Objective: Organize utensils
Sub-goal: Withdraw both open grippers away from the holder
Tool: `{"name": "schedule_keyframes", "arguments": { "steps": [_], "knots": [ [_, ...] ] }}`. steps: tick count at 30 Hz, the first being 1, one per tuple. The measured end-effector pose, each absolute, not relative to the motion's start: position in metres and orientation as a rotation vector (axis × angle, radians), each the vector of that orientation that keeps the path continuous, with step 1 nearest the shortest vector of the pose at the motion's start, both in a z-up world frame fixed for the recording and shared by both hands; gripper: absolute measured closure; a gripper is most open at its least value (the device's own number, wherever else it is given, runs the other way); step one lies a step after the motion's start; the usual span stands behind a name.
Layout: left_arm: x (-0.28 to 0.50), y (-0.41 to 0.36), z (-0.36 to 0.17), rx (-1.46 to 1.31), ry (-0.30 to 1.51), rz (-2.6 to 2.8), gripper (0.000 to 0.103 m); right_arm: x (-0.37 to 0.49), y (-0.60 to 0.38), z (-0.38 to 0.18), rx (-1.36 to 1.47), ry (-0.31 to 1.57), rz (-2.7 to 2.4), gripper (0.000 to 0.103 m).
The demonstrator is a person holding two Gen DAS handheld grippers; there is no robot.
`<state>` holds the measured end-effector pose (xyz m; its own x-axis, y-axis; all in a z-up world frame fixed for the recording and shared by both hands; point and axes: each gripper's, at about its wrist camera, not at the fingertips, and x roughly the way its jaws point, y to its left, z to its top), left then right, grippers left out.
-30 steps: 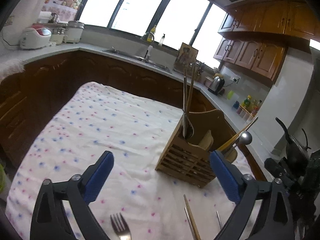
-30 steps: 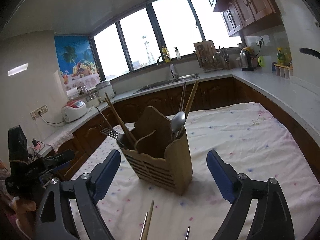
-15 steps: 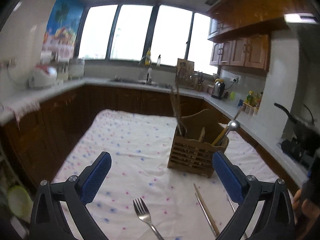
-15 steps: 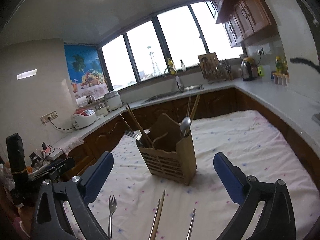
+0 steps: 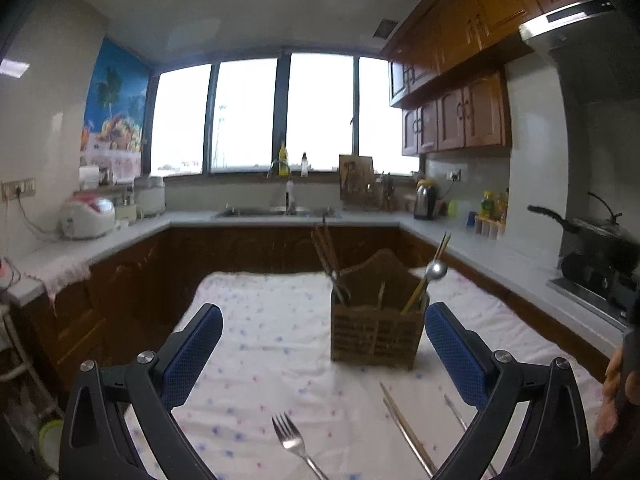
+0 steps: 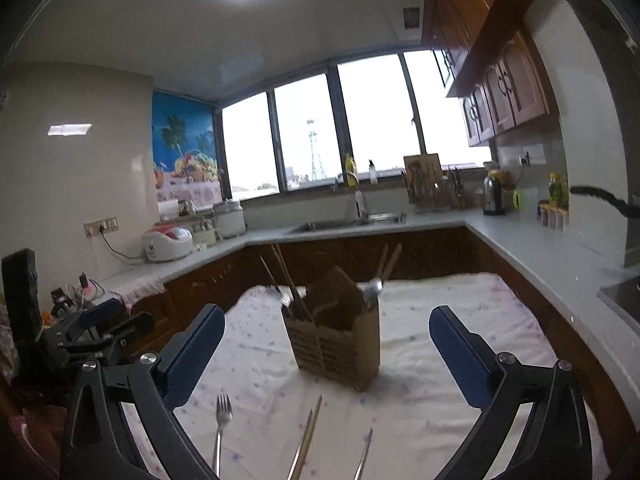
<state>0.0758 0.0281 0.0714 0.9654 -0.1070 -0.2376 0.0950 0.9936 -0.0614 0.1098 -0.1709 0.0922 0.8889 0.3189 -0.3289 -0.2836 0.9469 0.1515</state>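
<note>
A wooden slatted utensil holder (image 5: 378,330) stands on the spotted white tablecloth (image 5: 276,344); it holds chopsticks, a fork and a spoon (image 5: 436,270). It also shows in the right wrist view (image 6: 336,344). On the cloth near me lie a fork (image 5: 294,442), a pair of chopsticks (image 5: 406,432) and a thin metal utensil (image 5: 456,414); the right wrist view shows the fork (image 6: 222,420), the chopsticks (image 6: 308,436) and the metal utensil (image 6: 366,452). My left gripper (image 5: 324,344) is open and empty, above the near cloth. My right gripper (image 6: 328,348) is open and empty, likewise back from the holder.
Brown kitchen cabinets with a grey countertop (image 5: 120,232) ring the table. A sink (image 5: 276,212), a rice cooker (image 5: 86,216), a kettle (image 5: 424,202) and a stove with a pan (image 5: 592,240) stand on it. The left gripper's body (image 6: 80,332) shows at the right view's left edge.
Both grippers have pulled back and tilted up from the holder, which now looks smaller and farther. The fork, chopsticks and metal utensil on the near cloth have come into fuller view.
</note>
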Motion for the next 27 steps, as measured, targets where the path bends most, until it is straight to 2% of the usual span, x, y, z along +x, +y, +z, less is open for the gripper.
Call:
{"name": "schedule_keyframes", "arguments": {
  "steps": [14,27],
  "knots": [
    [0.07,0.033,0.048,-0.106,0.301,-0.068,0.001,0.086,-0.177,0.016,0.109,0.423,0.212,0.0],
    [0.053,0.02,0.037,-0.026,0.339,-0.06,0.001,0.068,-0.186,0.008,0.069,0.435,0.179,0.0]
  ]
}}
